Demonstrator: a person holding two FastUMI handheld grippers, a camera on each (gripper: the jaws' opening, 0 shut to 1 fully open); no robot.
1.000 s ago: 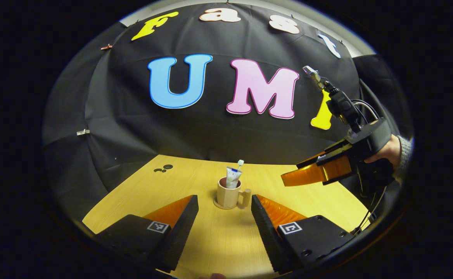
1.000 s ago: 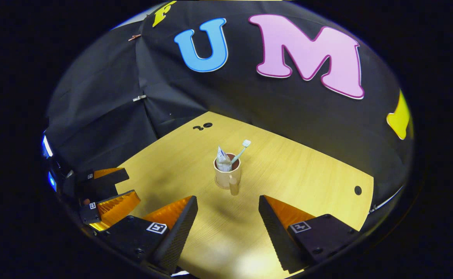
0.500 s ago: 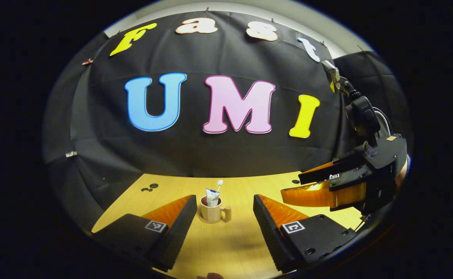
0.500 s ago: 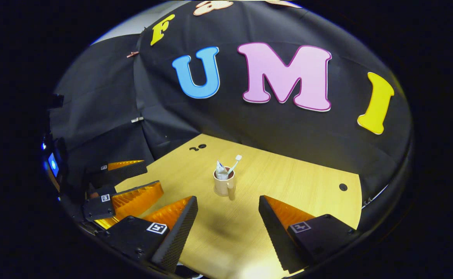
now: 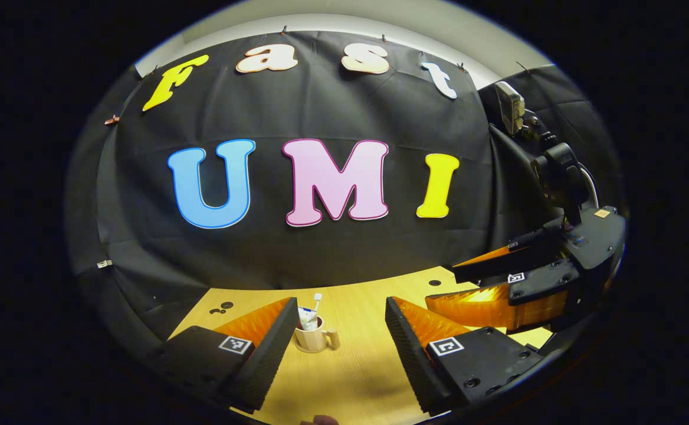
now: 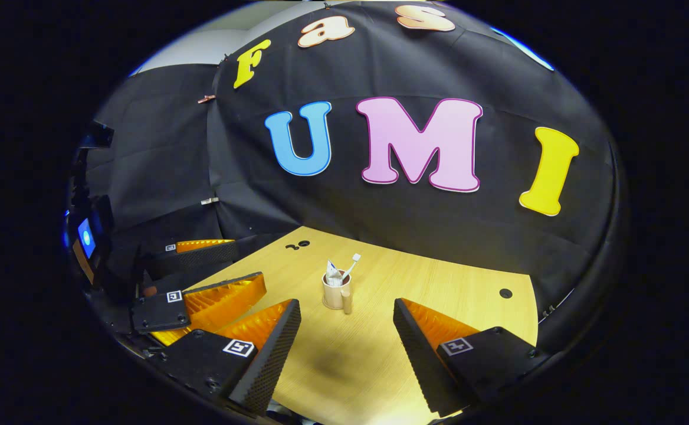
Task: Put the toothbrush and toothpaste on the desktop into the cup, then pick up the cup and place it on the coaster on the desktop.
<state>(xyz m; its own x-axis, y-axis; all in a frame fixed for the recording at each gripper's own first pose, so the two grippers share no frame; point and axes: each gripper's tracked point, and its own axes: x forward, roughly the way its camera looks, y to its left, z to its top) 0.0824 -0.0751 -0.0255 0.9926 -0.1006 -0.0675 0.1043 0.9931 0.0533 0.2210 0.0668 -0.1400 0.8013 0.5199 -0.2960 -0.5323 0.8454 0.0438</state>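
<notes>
A beige cup (image 5: 315,339) (image 6: 333,295) with a side handle stands upright on a thin round coaster (image 5: 307,350) on the wooden table (image 5: 356,378). A toothpaste tube (image 5: 305,319) (image 6: 332,275) and a toothbrush (image 5: 317,300) (image 6: 353,262) stick out of it. My left gripper (image 5: 340,301) is open, well back from the cup, which sits just beside its left finger (image 5: 268,348). My right gripper (image 6: 345,302) is open too, with the cup far ahead between its fingers. Each gripper appears in the other's view, open and empty: right (image 5: 443,287), left (image 6: 250,262).
The table (image 6: 439,289) has a pair of small dark holes at its far left (image 5: 223,307) (image 6: 298,244) and one hole at the right (image 5: 435,283) (image 6: 505,293). The black booth cloth closes off the back and sides.
Both grippers have drawn back from the cup and tilted up, so the cup looks smaller and lower. Both stayed open. The cup has not moved.
</notes>
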